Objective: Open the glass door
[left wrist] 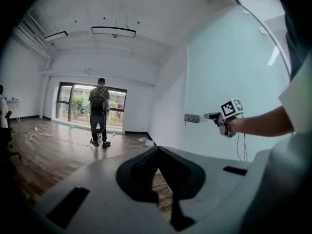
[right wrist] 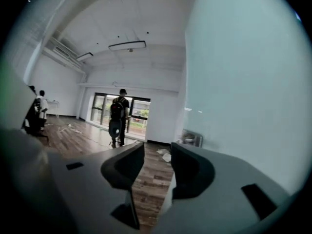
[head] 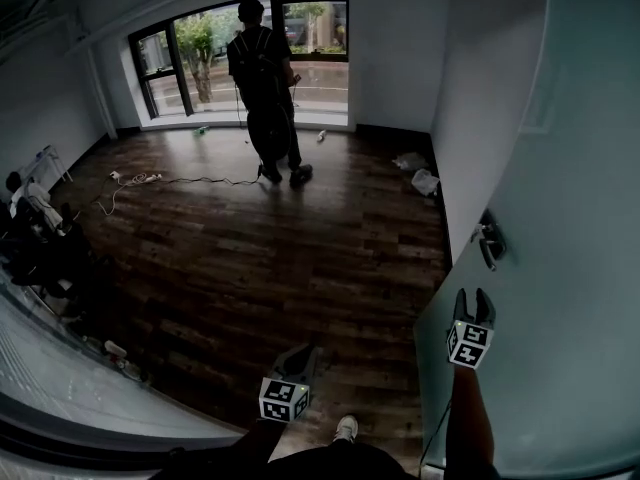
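Observation:
The glass door [head: 560, 218] is a pale frosted panel along the right of the head view, and a dark metal handle [head: 489, 240] juts from its edge. My right gripper [head: 473, 306] points at the door just below that handle, apart from it, jaws open and empty. In the right gripper view the handle [right wrist: 192, 138] shows ahead, just right of the gap between the jaws [right wrist: 158, 160]. My left gripper [head: 295, 360] hangs lower and further left over the wooden floor. In its own view the left gripper [left wrist: 157, 152] is shut on nothing, and the right gripper [left wrist: 214, 116] nearly reaches the handle [left wrist: 192, 118].
A person with a backpack [head: 265, 88] stands at the far window [head: 310, 38]. Cables [head: 150, 179] trail over the dark wood floor, and bags [head: 420, 173] lie by the white wall. Chairs and seated people [head: 40, 238] fill the left side. A shoe [head: 346, 428] shows below.

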Motion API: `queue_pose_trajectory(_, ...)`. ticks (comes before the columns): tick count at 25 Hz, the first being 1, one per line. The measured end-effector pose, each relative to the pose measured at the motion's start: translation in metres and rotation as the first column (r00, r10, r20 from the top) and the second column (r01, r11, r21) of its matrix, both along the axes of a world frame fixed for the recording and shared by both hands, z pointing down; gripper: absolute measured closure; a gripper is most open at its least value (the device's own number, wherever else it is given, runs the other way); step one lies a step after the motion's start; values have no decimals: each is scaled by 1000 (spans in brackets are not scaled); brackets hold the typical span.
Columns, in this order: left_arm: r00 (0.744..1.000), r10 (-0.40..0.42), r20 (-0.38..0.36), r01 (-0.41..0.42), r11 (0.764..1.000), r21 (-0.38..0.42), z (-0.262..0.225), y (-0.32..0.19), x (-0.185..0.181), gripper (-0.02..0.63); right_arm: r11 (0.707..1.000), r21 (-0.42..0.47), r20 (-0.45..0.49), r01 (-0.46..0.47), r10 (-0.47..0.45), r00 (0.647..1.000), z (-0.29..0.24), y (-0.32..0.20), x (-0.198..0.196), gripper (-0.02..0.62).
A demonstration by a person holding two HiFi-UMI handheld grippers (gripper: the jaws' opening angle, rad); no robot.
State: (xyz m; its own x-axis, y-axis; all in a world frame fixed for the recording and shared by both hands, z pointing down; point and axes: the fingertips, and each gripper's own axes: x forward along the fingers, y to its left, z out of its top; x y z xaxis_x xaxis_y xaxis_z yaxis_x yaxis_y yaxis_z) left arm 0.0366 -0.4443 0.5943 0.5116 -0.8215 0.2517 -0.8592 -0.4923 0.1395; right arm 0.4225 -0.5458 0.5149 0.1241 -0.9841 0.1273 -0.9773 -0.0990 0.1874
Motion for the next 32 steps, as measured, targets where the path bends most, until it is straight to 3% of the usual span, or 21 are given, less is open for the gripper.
queue_pose_trajectory(3, 1000, 11, -2, -11, 1000, 11, -9, 42, -27, 600, 988, 5, 55, 155, -155, 986, 6, 78, -98, 499)
queue_pose_trajectory(6, 1000, 8, -11, -7, 1000, 20, -10, 83, -53, 600, 972, -15, 103, 236, -233, 967, 18, 148, -178, 559)
queue_pose_trajectory(9, 999, 30, -18, -29, 999, 32, -12, 126, -64, 600, 960, -63, 114, 273, -265, 958, 39, 210, -234, 575)
queue_pose_trajectory(13, 998, 63, -29, -62, 997, 53, -13, 178, -76, 600, 947, -54, 79, 317, -313, 947, 46, 281, -287, 577)
queue_pose_trajectory(24, 995, 99, -33, -98, 995, 30, -17, 292, -77, 600, 971, -47, 94, 236, -231, 968, 41, 400, -300, 577)
queue_pose_trajectory(32, 995, 91, -27, -89, 995, 50, -17, 384, -33, 600, 964, -19, 97, 266, -263, 960, 39, 495, -273, 577)
